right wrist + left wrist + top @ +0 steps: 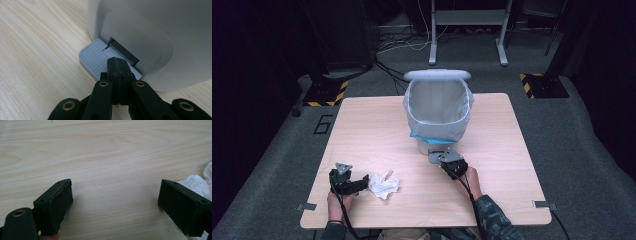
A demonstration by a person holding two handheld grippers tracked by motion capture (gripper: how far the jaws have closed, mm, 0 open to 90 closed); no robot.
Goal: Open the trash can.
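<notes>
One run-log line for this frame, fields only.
right gripper: shut, tips on bin pedal | bin lid: up | left gripper: open, beside crumpled paper | table

My high view looks forward and down over the whole desk (362,130). My left gripper view skims the desk close, sharing the crumpled paper (197,183). My right gripper view sits close against the bin's pedal (93,58).

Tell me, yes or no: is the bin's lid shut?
No: in the high view the bin lid stands raised behind the open, bag-lined bin.
</notes>
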